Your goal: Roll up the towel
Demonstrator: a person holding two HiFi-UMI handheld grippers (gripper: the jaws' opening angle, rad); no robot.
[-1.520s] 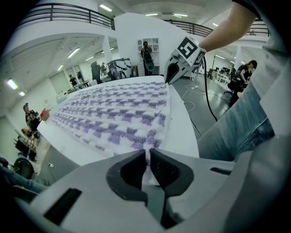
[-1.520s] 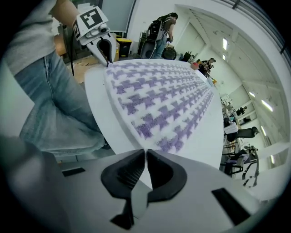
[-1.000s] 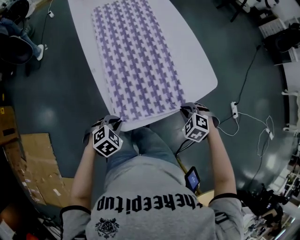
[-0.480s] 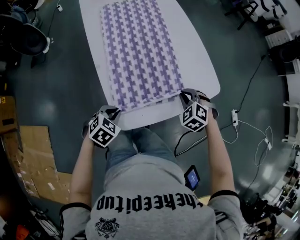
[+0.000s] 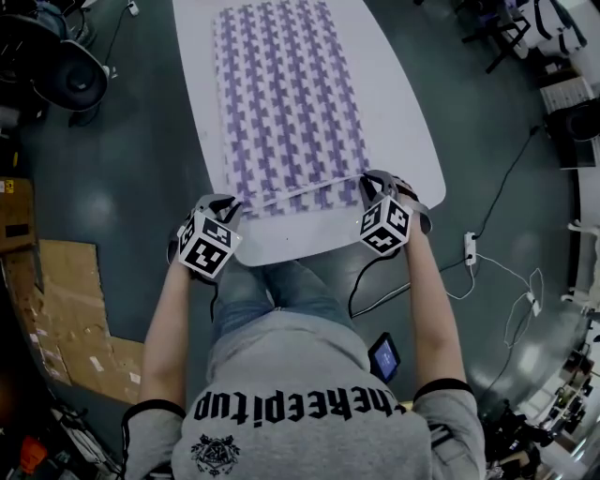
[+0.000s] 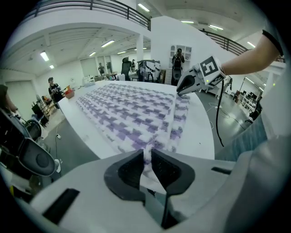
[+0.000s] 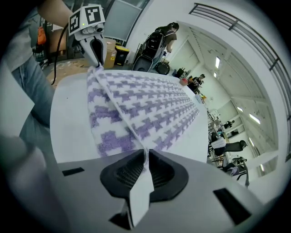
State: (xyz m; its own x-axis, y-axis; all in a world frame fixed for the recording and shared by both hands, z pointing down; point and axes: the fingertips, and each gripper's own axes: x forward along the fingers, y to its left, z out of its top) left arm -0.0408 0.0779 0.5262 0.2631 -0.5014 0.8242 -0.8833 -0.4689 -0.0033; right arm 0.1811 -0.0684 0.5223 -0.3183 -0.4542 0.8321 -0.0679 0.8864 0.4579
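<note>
Two near corners of towel (image 5: 286, 103) pinched: left gripper (image 5: 226, 205) at 8 o'clock, right gripper (image 5: 374, 181) at 4, jaws just easing apart. Rest lies flat on table (image 5: 394, 141) toward 12. Likely soft, floppy; hold hem corners.

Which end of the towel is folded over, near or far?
The near end: a narrow strip lies doubled back over the towel there, while the far end lies flat in one layer.

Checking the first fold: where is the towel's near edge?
Head view: turned over onto the towel at the table's near end, its corners in the left gripper and right gripper, whose fingers have just been opening.
</note>
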